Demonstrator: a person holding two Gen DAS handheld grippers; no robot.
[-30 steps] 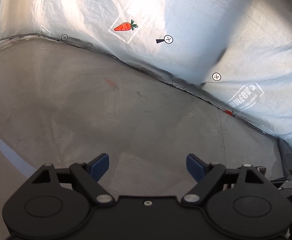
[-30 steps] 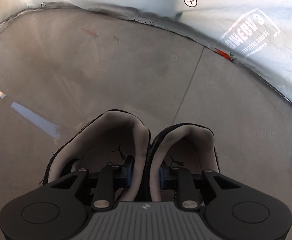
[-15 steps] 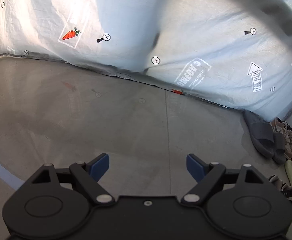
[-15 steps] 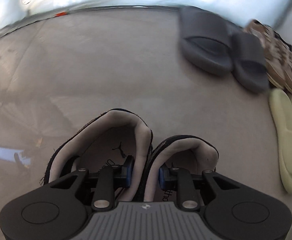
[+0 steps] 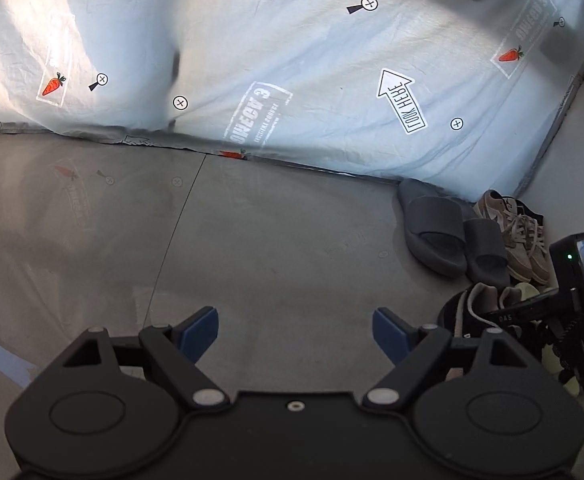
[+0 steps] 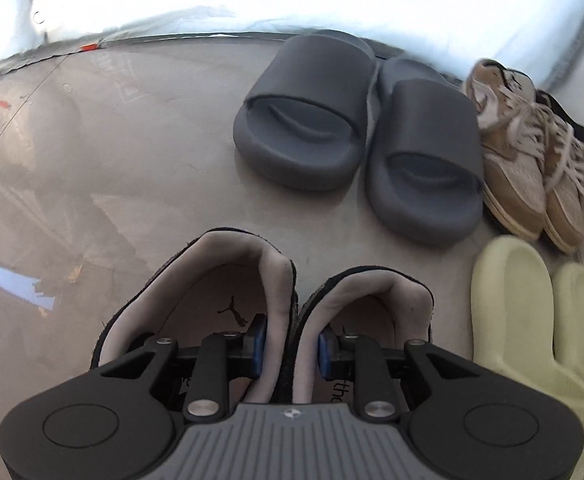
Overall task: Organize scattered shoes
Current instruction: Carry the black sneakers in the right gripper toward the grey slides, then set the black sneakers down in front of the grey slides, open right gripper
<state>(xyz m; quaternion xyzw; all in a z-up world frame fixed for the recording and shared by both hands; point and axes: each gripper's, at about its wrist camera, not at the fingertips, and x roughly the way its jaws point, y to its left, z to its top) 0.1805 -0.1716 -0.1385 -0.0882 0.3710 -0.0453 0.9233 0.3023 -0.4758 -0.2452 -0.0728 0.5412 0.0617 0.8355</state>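
Note:
My right gripper (image 6: 289, 346) is shut on a pair of black sneakers (image 6: 211, 272) with grey lining, pinching their two inner collar walls together above the floor. Ahead of them stand dark grey slides (image 6: 420, 156), side by side, with tan lace-up sneakers (image 6: 520, 160) to their right and pale yellow slides (image 6: 512, 312) nearer at the right edge. My left gripper (image 5: 294, 330) is open over bare floor with nothing between its blue pads. In the left wrist view the grey slides (image 5: 436, 232), the tan sneakers (image 5: 524, 236) and the carried black sneakers (image 5: 468, 312) sit at the right.
A white sheet (image 5: 312, 60) printed with carrots, arrows and crosshair marks hangs behind the shoe row and meets the glossy grey floor (image 5: 251, 248). A pale wall (image 5: 580, 160) closes the right side. The right gripper's camera unit (image 5: 576, 260) shows at the right edge.
Both views have swung to the right. The shoe row has come closer in the right wrist view, with the black sneakers still held. The left gripper stays open.

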